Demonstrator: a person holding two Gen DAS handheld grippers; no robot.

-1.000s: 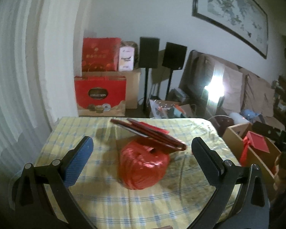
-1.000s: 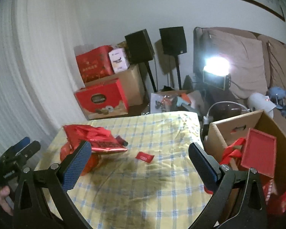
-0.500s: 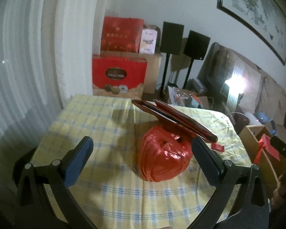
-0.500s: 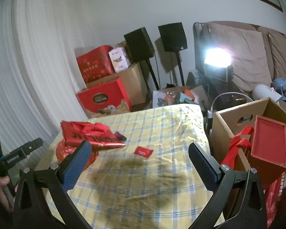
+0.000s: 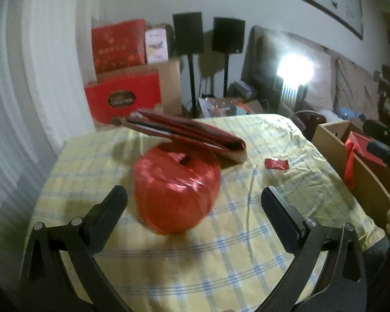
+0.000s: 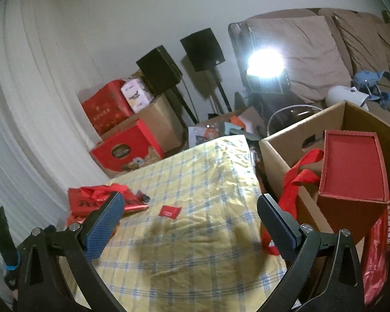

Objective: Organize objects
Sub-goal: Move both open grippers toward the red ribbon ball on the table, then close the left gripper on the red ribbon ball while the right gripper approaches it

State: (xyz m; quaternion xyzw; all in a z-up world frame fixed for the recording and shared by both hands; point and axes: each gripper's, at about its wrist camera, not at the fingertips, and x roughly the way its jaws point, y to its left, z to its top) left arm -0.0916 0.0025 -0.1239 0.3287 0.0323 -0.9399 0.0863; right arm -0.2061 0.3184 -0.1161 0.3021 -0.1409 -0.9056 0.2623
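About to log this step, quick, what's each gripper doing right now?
Left gripper: open, empty, lined up on the red ball.
Right gripper: open, empty, above the tablecloth.

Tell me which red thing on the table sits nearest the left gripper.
The round red ball of ribbon, right before the open left gripper; the flat red bags and small red packet lie beyond.

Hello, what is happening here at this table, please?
A person is tidying red items off a checked tablecloth. The left gripper, open and empty, faces a red ball of ribbon with a folded red bag lying on top. The right gripper is open too. A cardboard box beside the table already holds a red gift box.
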